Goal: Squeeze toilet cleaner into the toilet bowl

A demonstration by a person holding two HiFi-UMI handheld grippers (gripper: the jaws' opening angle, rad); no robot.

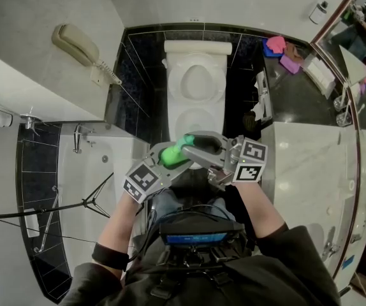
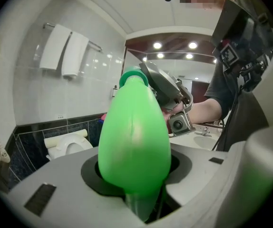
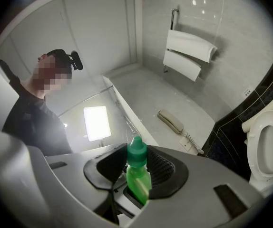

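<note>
Between the two grippers, held in front of the person's chest, sits the green toilet cleaner bottle (image 1: 172,155); in the head view it lies just short of the near edge of the toilet (image 1: 196,116), not over the bowl.

Left gripper (image 1: 162,165): jaws clamped on the wide body of the bottle; its own view shows the green body filling the gap between the pads, with the neck rising away from the camera.

Right gripper (image 1: 205,147): jaws closed about the narrow upper end of the bottle; in its own view the neck sits between the black pads, and the dark green cap (image 3: 136,155) stands just above them; the cap is in place on the bottle.

Bottle attitude: tilted, with the cap end toward the right gripper.

Surroundings: the toilet stands against a dark tiled wall; a wall telephone (image 1: 74,43) hangs to its left, its coiled cord trailing down; folded white towels (image 2: 63,51) rest on a rail on the light tiled wall; a pale stone counter (image 1: 310,164) runs along the right side, with small pink and purple items (image 1: 278,50) at its far end.
</note>
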